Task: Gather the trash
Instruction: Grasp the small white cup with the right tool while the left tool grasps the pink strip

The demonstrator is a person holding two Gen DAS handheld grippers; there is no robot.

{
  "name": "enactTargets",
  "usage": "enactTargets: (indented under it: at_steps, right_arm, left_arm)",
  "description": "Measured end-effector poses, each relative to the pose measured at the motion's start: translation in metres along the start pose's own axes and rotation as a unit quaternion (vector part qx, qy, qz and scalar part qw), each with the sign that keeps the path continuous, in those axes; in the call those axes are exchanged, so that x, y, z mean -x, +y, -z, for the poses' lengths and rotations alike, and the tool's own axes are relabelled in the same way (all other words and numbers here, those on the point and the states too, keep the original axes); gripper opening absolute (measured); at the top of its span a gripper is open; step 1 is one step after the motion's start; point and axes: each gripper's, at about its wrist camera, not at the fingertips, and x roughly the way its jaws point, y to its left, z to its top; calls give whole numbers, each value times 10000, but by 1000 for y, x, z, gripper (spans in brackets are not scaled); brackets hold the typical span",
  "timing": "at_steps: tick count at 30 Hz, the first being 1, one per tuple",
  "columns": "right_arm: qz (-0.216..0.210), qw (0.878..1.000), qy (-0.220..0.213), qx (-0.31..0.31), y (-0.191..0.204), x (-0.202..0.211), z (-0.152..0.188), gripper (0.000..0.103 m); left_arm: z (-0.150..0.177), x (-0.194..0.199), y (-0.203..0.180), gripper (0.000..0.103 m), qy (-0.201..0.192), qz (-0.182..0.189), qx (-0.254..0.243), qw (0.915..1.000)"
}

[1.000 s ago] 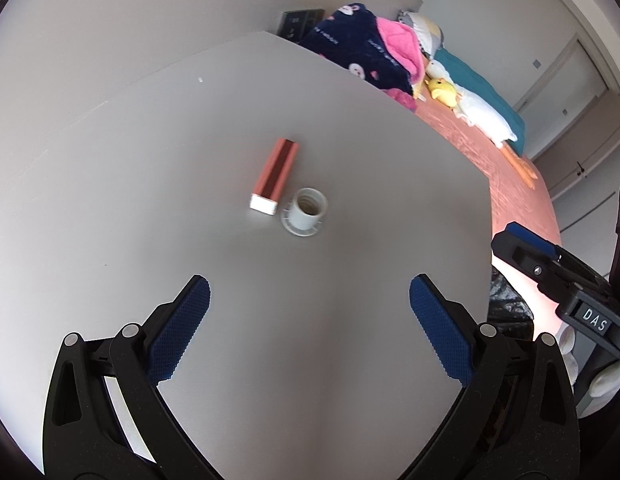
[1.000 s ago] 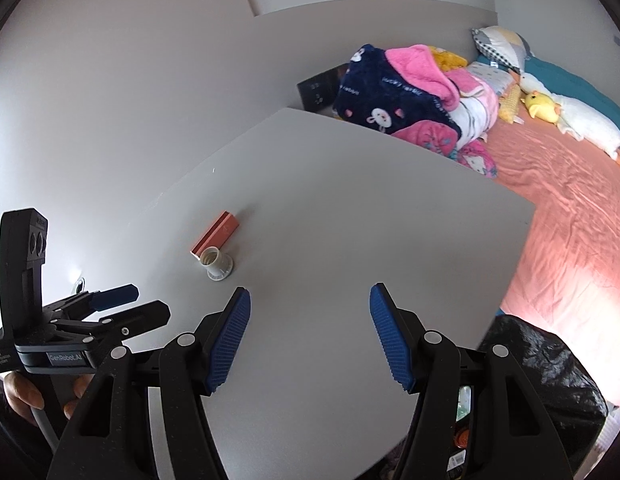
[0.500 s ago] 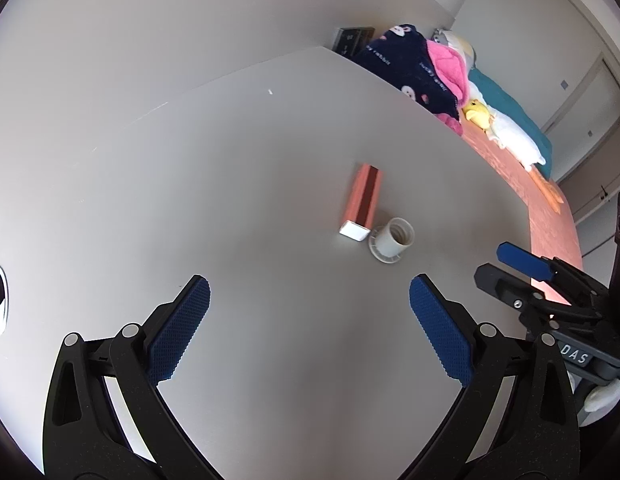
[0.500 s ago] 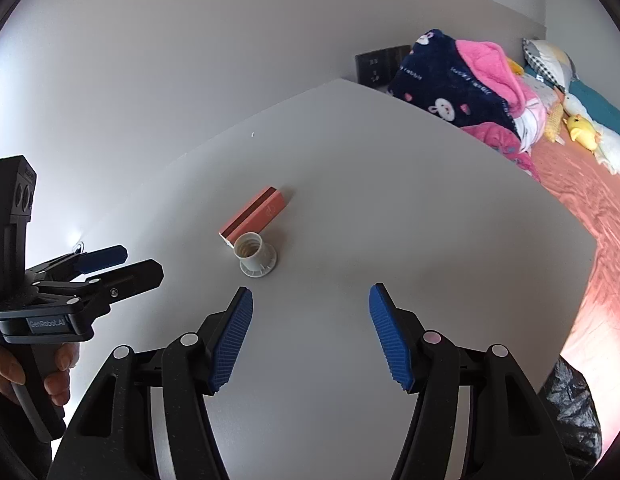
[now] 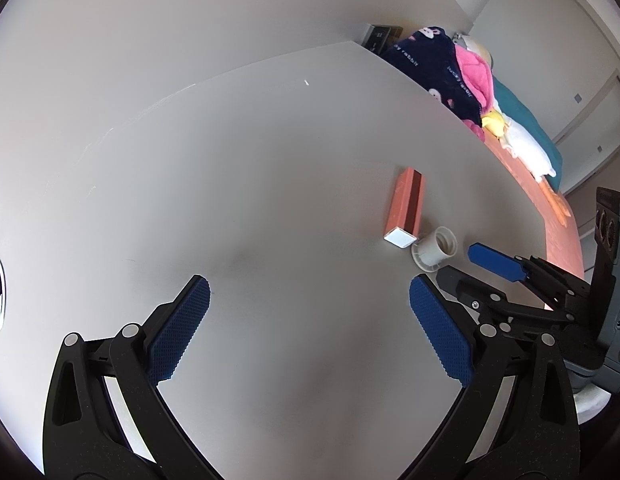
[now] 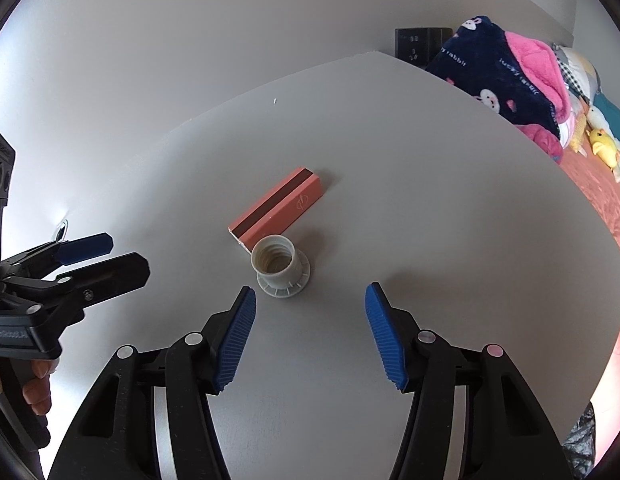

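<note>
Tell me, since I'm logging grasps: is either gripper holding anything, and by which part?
Nothing is held. The left gripper and right gripper both have open, empty jaws; the box and cap lie untouched on the table.

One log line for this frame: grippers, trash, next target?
left gripper open, empty | right gripper open, nearing white cap | pink box beside cap, both on table

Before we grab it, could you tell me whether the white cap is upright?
Upright: the white cap rests on its flange, opening upward.

Left gripper (image 5: pixel 309 328), right gripper (image 6: pixel 310 334) — black frames, blue ribbed pads, silver rivets; bare fingers (image 6: pixel 36 394) on handle.
</note>
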Motion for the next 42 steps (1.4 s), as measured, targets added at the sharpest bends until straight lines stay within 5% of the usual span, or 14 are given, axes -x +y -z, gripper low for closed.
enactTargets:
  at_steps: [5, 11, 28, 35, 42]
  right_arm:
    - [144, 9998, -82, 116, 0, -8, -9, 52]
    - [149, 9998, -154, -12, -11, -8, -19, 32]
    - [501, 9948, -258, -848, -66, 13, -22, 32]
    - [519, 9930, -307, -1014, -78, 22, -20, 32]
    - [504, 9919, -362, -1109, -84, 31, -16, 32]
  left_arm:
    - [-2, -2, 4, 97, 6, -17, 46, 10000]
    - [-7, -8, -5, 97, 25, 42, -58, 10000]
    - [-29, -42, -63, 96, -73, 15, -994, 9950]
    - [-36, -61, -81, 62, 15, -86, -1405, 9900]
    - [-37, -66, -89, 40, 23, -151, -1515, 9883]
